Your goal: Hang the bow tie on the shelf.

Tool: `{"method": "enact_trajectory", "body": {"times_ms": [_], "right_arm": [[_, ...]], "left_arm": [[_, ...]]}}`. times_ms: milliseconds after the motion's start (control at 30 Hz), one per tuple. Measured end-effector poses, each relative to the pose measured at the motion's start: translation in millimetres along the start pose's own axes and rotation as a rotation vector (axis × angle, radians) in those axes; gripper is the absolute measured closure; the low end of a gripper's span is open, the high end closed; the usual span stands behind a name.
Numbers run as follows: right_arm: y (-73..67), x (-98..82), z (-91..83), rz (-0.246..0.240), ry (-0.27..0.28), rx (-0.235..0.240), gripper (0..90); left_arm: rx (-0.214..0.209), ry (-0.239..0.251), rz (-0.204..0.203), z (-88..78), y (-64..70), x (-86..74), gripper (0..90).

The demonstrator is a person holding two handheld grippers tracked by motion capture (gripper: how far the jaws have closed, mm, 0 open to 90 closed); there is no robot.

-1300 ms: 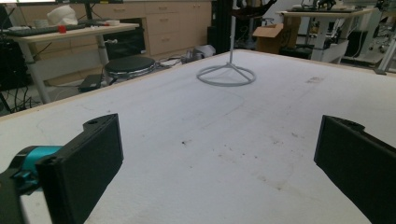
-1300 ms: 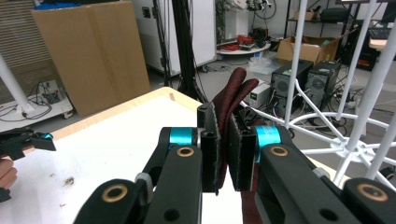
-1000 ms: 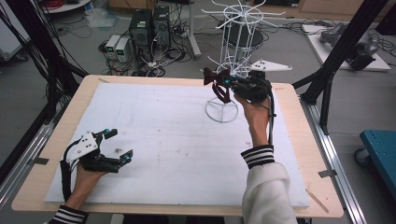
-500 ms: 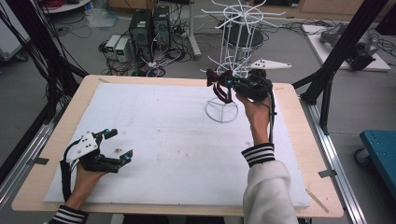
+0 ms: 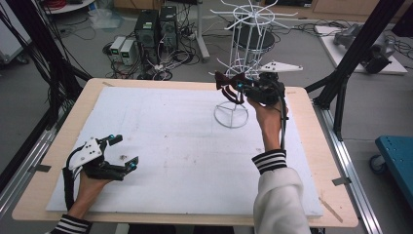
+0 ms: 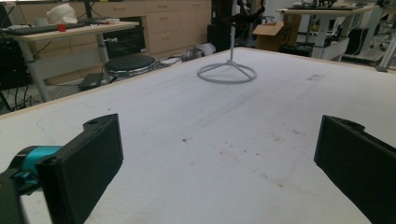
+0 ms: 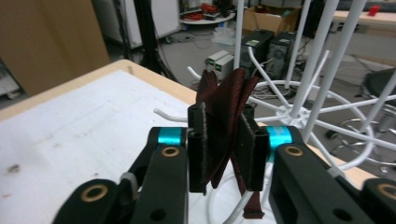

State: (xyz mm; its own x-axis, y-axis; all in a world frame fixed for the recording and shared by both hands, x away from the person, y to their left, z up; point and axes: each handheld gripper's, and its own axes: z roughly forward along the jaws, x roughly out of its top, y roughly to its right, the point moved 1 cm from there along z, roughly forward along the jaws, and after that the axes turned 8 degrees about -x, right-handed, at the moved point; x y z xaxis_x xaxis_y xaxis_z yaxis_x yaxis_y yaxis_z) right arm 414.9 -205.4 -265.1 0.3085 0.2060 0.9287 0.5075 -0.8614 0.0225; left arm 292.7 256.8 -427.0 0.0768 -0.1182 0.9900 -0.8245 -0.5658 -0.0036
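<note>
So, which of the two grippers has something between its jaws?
The right gripper, up beside the white rack: a dark red cloth sits between its jaws, which have just been opening. The left gripper stands open above the table.

Both grippers were black with teal collars and brass-ringed screw holes; the left gripper (image 5: 120, 151) bore a grey plate. The sleeves (image 5: 269, 161) had black-and-white striped cuffs.

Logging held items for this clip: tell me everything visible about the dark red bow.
The bow is dark red, ribbon-like fabric, folded in pleats with a narrow strap hanging below. It stands on edge between the pads of the right gripper, whose jaws have just been opening slightly; the fabric is still between them. In the high view it is held up beside the white wire rack, above the rack's ring base, off the table.
</note>
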Motion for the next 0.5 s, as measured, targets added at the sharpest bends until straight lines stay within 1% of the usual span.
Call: {"method": "enact_trajectory", "body": {"times_ms": [67,100,167,267,300,400,433,467,500], "right_arm": [[-0.5,0.4,-0.8,-0.006,0.007,-0.009,69.6],[-0.7,0.7,-1.9,-0.004,0.011,-0.023,67.0],[-1.0,0.6,-2.7,-0.002,0.01,-0.033,61.5],[-1.6,0.6,-4.6,-0.008,0.012,-0.035,61.1],[-1.9,0.5,-5.8,-0.011,0.016,-0.037,59.2],[-3.3,-0.3,-9.5,-0.02,0.026,-0.061,49.7],[-3.1,-0.9,-10.8,-0.025,0.038,-0.064,47.1],[-3.7,-1.3,-12.6,-0.019,0.042,-0.066,42.8],[-4.0,-1.1,-16.0,-0.016,0.05,-0.09,29.0]], "left_arm": [[-0.001,0.001,0.0,0.0,0.0,-0.1,1.7],[-0.002,0.002,-0.001,0.0,0.0,-0.1,1.7],[-0.002,0.002,0.0,0.2,0.2,-0.1,1.7],[-0.002,0.0,0.002,-0.2,0.2,0.0,1.7],[-0.003,0.0,0.001,-0.4,0.2,0.1,1.7],[-0.003,0.002,0.0,-0.4,0.4,0.1,1.7],[-0.006,0.002,0.0,-0.3,0.4,0.1,1.7],[-0.009,0.001,0.002,-0.1,0.4,0.0,1.7],[-0.009,0.004,-0.002,0.3,0.9,-0.2,1.7]]}}
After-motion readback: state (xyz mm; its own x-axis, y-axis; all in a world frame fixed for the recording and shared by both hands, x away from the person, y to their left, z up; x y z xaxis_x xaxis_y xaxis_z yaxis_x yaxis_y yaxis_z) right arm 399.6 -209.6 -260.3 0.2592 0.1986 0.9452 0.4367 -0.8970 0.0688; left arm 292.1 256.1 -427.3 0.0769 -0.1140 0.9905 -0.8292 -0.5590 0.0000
